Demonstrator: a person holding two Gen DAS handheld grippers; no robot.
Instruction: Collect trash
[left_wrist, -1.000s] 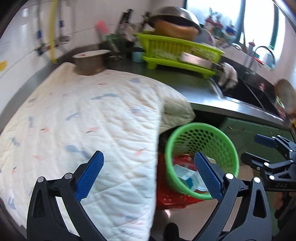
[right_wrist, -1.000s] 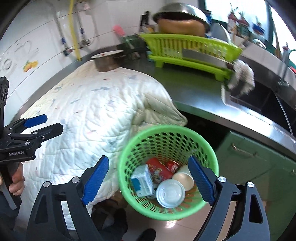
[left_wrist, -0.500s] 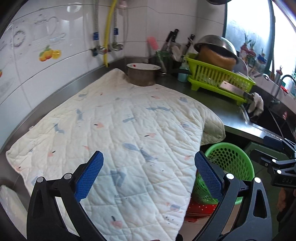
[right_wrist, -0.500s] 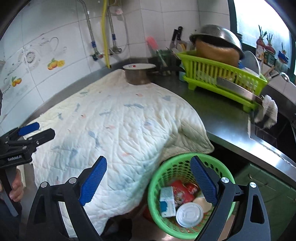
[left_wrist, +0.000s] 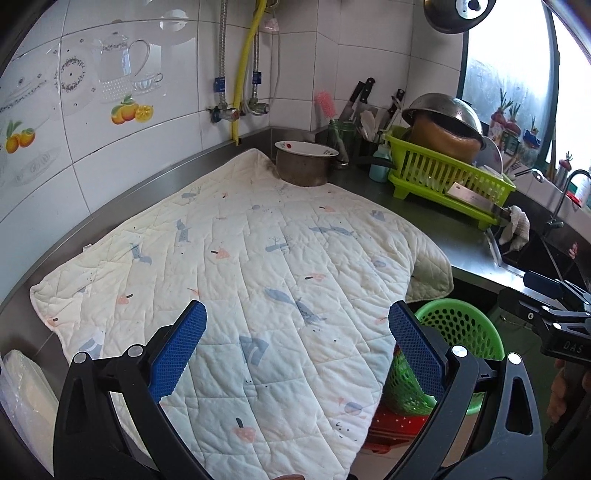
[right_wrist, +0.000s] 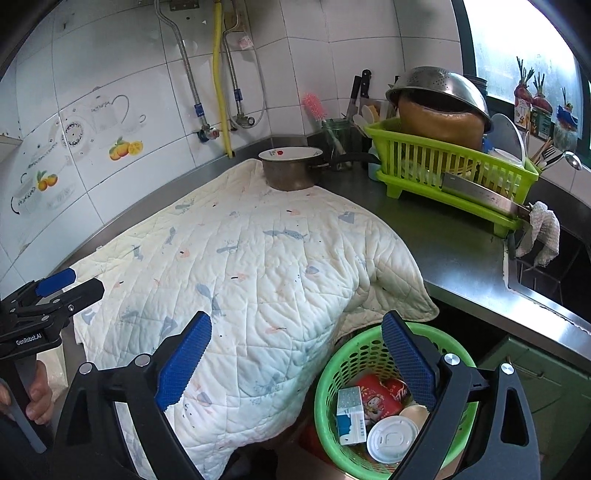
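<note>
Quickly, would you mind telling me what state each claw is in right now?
Left claw: open, holding nothing, above the quilt.
Right claw: open, holding nothing, above the quilt's edge and the green basket.

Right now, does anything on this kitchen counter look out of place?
Yes. A quilted blanket covers the steel counter and hangs over its front edge above the green trash basket. A saucepan sits on its far corner, an odd place for bedding.
</note>
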